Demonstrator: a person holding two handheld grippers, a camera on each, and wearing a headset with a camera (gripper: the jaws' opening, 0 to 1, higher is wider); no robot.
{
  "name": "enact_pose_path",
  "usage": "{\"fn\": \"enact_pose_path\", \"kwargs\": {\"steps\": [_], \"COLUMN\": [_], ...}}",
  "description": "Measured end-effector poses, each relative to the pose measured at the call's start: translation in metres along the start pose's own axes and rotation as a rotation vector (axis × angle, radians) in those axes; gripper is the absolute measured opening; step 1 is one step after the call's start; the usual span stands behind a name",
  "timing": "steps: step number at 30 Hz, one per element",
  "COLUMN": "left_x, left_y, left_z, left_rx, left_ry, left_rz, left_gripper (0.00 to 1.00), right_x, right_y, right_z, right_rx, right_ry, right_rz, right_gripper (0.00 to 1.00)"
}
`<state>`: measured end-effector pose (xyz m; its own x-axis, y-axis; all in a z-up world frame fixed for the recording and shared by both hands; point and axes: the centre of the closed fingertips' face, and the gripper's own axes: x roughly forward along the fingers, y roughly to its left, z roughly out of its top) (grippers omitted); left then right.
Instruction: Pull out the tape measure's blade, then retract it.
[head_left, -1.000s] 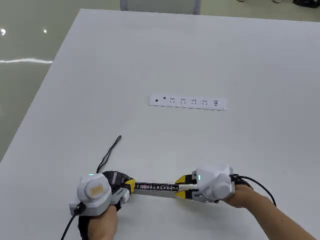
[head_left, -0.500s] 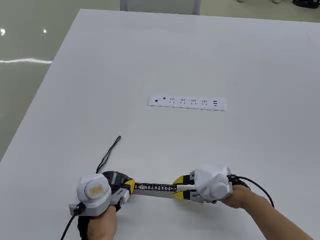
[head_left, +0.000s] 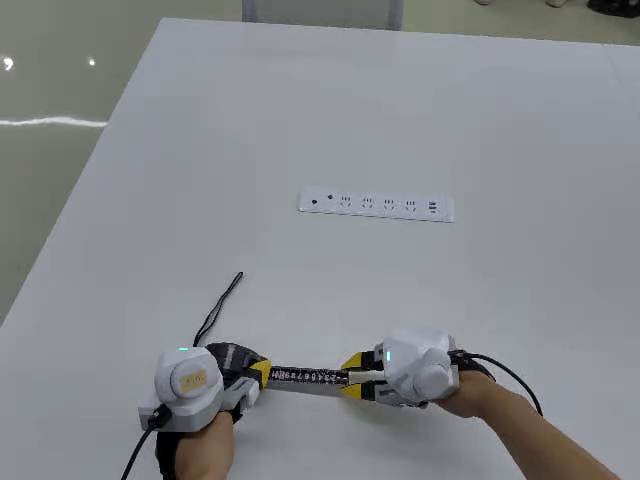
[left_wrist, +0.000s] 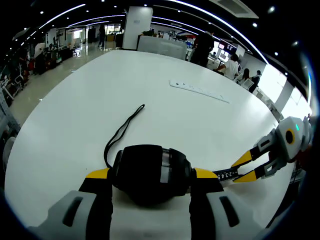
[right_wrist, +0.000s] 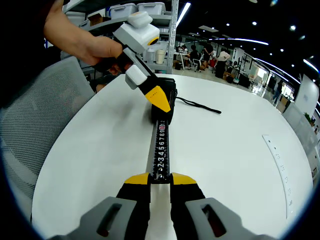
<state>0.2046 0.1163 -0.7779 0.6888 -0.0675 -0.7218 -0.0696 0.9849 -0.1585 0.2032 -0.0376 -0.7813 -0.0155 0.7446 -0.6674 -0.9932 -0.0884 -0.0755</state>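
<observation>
My left claw (head_left: 255, 373) clamps the black tape measure (left_wrist: 150, 167) on the desk (head_left: 350, 120); my right claw (right_wrist: 160, 178) pinches the blade (right_wrist: 160, 145), stretched between them.

Digits 2–9 on the tape blade (right_wrist: 160, 150)

Blade (right_wrist: 160, 150) end unseen between right tongs (right_wrist: 160, 179)

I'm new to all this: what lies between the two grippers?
The tape measure's blade, running from its case in the left gripper to the right gripper, plain in the head view.
</observation>
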Motion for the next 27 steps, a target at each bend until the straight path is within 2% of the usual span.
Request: {"fn": "enact_pose_path", "kwargs": {"steps": [18, 27], "left_x": [0.0041, 0.005], "left_y": [0.0074, 0.0076], "left_z": [-0.0017, -0.002], "left_rx": [-0.006, -0.008], "left_ry": [-0.001, 0.0], "left_rz": [0.0, 0.0], "left_gripper": [0.58, 0.58], "right_x": [0.0038, 0.0062], "right_y": [-0.0004, 0.0], "right_z": [0.0056, 0.0087], "right_rx": [-0.001, -0.004], "right_ry": [-0.005, -0.007], "right_rz": [0.002, 0.004], "right_gripper": [0.14, 0.14]}}
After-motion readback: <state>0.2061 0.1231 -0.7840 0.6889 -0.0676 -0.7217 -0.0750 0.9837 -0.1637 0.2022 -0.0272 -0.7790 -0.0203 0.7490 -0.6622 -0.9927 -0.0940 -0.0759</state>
